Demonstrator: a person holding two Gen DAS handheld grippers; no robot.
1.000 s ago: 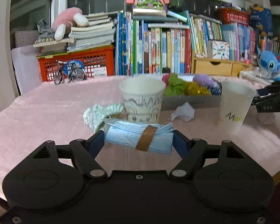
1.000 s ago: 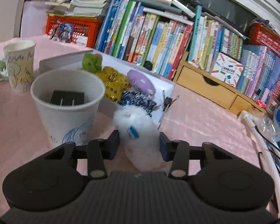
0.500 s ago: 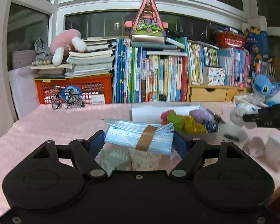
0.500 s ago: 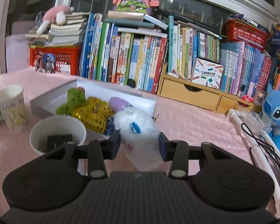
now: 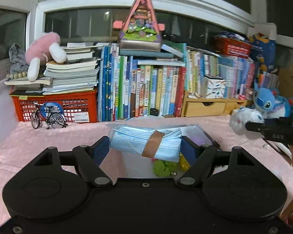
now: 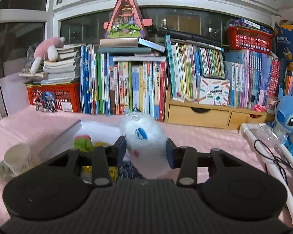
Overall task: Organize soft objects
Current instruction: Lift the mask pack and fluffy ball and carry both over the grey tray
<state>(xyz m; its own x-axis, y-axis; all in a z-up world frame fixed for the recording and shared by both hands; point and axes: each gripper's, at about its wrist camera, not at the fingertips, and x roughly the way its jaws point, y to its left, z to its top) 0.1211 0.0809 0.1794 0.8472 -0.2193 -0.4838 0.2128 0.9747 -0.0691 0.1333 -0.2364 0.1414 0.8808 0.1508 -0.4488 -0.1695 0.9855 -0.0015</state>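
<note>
Both claws loaded above the grey box

The left gripper (image 5: 145, 146) is clamped on a banded bundle of blue face masks (image 5: 146, 143); the right gripper (image 6: 146, 151) squeezes a white plush toy (image 6: 144, 138) — both over the grey box (image 6: 68, 136) holding a green soft toy (image 6: 83, 143), on the pink tablecloth (image 6: 29, 124).

Fluffy white plush toy (image 6: 146, 138), crinkly glossy-wrapped face masks (image 5: 146, 140), matt pink cloth tablecloth (image 5: 48, 138).

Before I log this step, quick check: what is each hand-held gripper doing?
Left hand-held gripper: closed on the banded pack of face masks.
Right hand-held gripper: closed on the white plush toy.
</note>
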